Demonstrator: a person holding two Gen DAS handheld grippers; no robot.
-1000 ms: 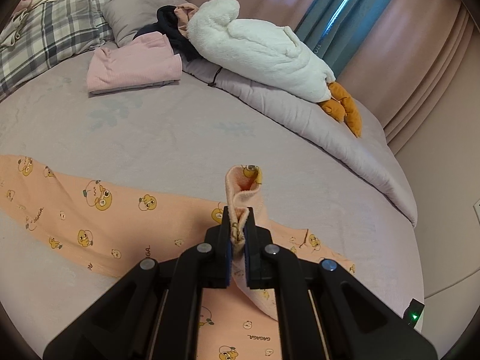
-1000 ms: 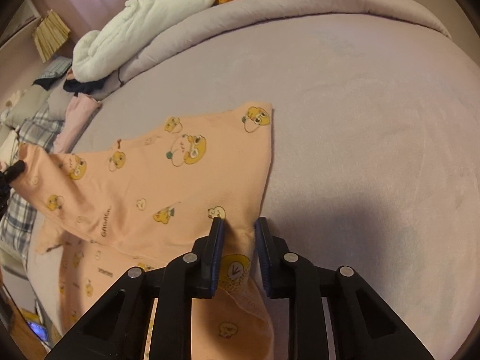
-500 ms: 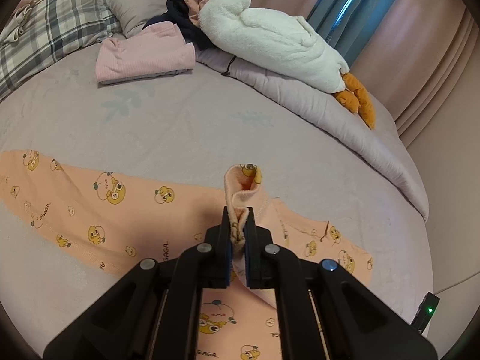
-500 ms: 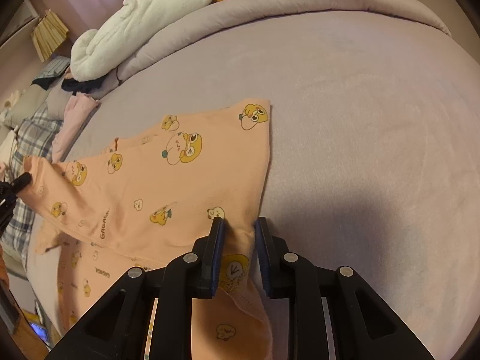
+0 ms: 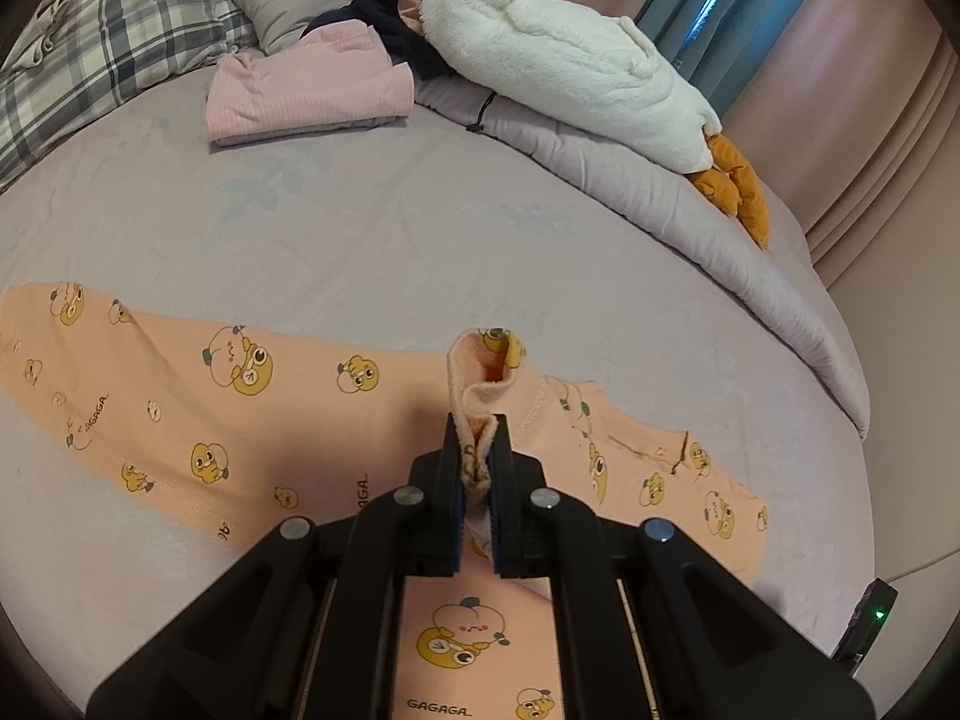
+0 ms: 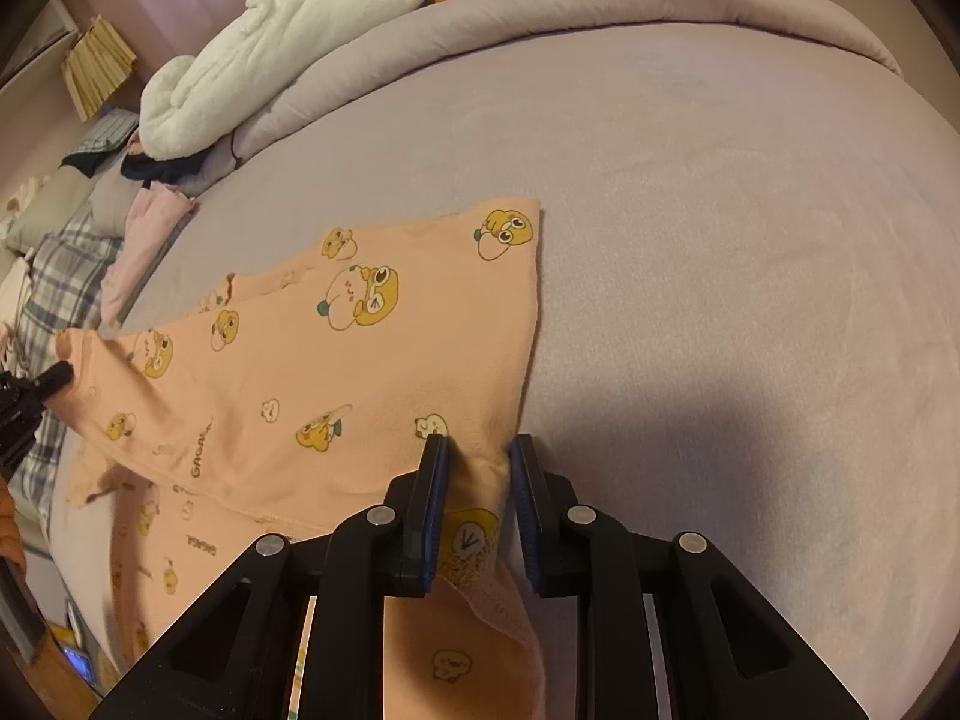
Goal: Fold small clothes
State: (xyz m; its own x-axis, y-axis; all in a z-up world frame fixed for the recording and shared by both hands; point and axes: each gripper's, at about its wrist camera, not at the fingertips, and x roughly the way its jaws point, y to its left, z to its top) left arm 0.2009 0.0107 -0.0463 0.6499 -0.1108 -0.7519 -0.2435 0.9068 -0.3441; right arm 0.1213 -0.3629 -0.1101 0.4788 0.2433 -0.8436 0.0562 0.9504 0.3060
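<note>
A peach garment (image 5: 240, 396) printed with cartoon ducks lies spread on the lilac bed sheet (image 5: 420, 228). My left gripper (image 5: 477, 420) is shut on a folded cuff of it, which stands up in a loop above the fingertips. In the right wrist view the same garment (image 6: 360, 360) stretches from left to right. My right gripper (image 6: 477, 444) is shut on its bunched near edge. The left gripper (image 6: 36, 390) shows at the far left of that view, holding the other end just above the bed.
A folded pink garment (image 5: 312, 90) lies at the back of the bed, by dark clothes (image 5: 384, 6) and a plaid pillow (image 5: 90, 60). A white plush duck (image 5: 570, 66) rests on the rolled lilac duvet (image 5: 690, 222). A black device (image 5: 870, 624) with a green light sits at the right.
My left gripper has sunk a little toward the bed with the cuff still in it, and the garment lies flatter. The right gripper has not moved.
</note>
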